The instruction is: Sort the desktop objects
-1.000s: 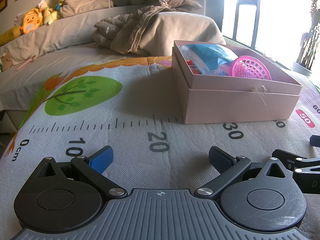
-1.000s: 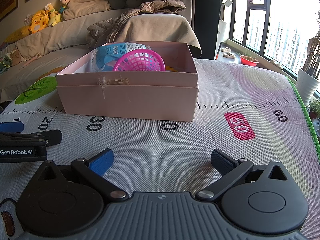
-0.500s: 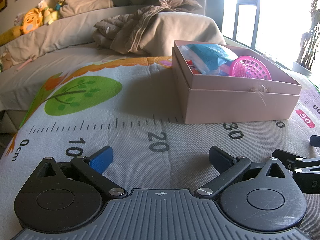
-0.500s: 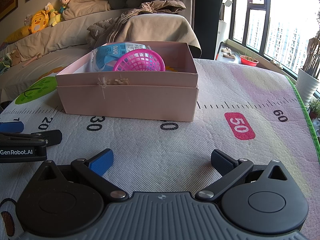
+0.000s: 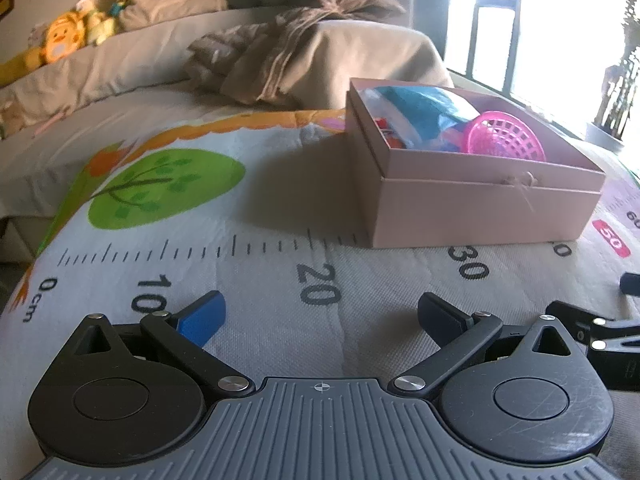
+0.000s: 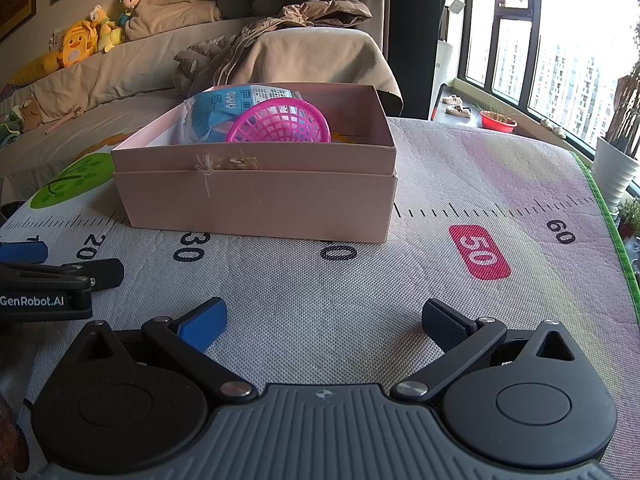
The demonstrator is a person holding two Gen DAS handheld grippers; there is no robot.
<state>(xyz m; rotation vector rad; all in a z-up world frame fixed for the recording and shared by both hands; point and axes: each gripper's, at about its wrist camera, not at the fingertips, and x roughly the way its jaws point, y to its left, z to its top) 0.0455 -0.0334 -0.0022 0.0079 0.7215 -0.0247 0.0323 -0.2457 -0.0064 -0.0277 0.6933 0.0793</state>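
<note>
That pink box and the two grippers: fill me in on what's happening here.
Nothing is being handled at this moment. The left gripper and right gripper both rest low over the printed ruler mat, jaws wide open and empty. The pink box sits open ahead of them on the mat, with a pink plastic basket and a blue packet inside it.

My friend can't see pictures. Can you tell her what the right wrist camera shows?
An open pink box sits on a ruler-print mat, holding a pink basket and a blue packet. The right gripper rests open in front.
</note>
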